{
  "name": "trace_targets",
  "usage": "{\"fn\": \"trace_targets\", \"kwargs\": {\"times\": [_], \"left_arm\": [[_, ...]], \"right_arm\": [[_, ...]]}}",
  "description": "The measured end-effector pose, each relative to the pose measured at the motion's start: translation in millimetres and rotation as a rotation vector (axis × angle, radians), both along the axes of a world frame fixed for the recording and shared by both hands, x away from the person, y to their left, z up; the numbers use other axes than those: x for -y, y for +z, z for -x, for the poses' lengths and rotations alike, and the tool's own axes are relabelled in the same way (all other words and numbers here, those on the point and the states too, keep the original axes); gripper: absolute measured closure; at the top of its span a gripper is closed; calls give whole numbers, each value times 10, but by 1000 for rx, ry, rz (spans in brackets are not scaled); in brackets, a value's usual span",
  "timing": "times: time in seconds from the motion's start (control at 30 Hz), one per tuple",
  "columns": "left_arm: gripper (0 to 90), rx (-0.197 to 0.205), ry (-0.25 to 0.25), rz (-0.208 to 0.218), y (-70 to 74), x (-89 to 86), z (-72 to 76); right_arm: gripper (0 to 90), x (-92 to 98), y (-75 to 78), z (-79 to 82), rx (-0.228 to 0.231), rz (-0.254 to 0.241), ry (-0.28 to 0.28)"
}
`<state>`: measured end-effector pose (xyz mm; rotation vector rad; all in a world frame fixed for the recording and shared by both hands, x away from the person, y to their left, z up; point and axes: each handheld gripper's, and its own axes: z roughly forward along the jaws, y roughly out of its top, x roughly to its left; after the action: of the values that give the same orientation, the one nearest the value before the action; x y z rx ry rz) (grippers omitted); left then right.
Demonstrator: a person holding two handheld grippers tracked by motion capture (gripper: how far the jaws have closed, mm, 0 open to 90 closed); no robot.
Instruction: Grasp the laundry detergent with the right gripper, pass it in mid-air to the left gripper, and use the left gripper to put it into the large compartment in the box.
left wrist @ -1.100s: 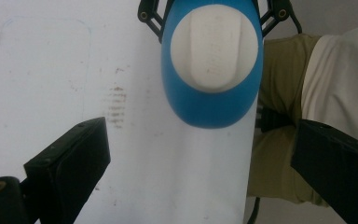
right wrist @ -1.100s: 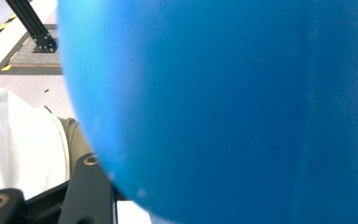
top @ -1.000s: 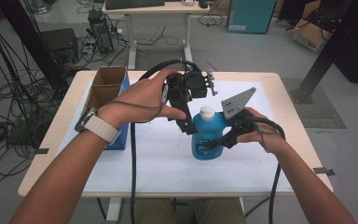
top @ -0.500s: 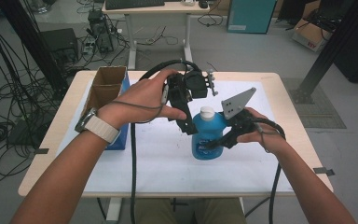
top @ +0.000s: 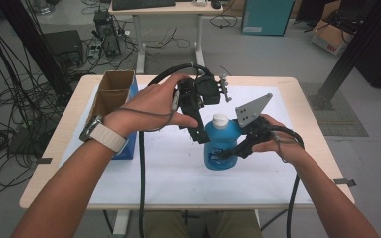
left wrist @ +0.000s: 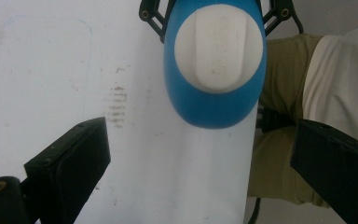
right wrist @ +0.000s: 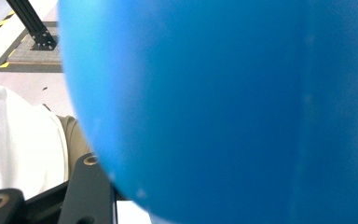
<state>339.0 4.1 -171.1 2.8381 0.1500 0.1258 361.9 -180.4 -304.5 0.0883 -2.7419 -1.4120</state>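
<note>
The left gripper [top: 198, 133] points down, held from above by the left hand [top: 154, 101], its jaws spread wide. The right gripper [top: 228, 151], in the right hand [top: 273, 141], lies level with jaws clamped.

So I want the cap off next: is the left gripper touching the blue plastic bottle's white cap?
Apart. The left gripper view shows the left gripper open, its jaws short of the white cap, with white sheet between.
</note>
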Motion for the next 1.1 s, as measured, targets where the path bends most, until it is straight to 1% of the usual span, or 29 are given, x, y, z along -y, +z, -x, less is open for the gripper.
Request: {"fn": "trace_targets", "kwargs": {"times": [0.03,0.07,0.13,0.2,0.53,0.7,0.77,0.83,0.87,0.9,0.93,0.97,1.03,1.07,1.1], "left_arm": [[53,0,-12,-12,7,-2,-7],[53,2,-14,-15,9,-3,-9],[53,6,-10,-12,6,-6,-7],[53,2,-10,-14,10,-9,-9],[53,9,-9,-14,3,-9,-13],[53,3,-8,-13,3,-13,-14],[53,9,-8,-12,1,-13,-10],[53,4,-9,-15,5,-13,-11],[53,4,-9,-14,6,-13,-11],[53,2,3,-3,-1,-11,-3],[53,2,3,-3,-1,-11,-3],[53,5,-9,-14,6,-12,-11],[53,11,-7,-11,1,-11,-8],[53,7,4,0,-7,-9,-1],[53,8,-5,-10,-2,-10,-7]], "right_arm": [[428,0,3,1,-1,-1,-3],[428,-1,4,0,0,-2,-2],[428,-1,5,0,-1,-2,-2],[428,-3,4,-1,4,-1,1],[428,-7,-6,-2,-3,3,-1],[428,-5,0,-2,-2,2,-1],[428,-3,1,-3,-2,0,-2],[428,-2,1,-2,-2,-1,-2],[428,-1,0,0,-4,-1,-1],[428,-1,0,2,-4,0,-1],[428,-1,0,2,-4,0,-1],[428,-2,-1,3,-4,2,-1],[428,0,-5,3,-9,0,-1],[428,0,-5,3,-9,0,-1],[428,1,-5,3,-9,0,-1]]}}
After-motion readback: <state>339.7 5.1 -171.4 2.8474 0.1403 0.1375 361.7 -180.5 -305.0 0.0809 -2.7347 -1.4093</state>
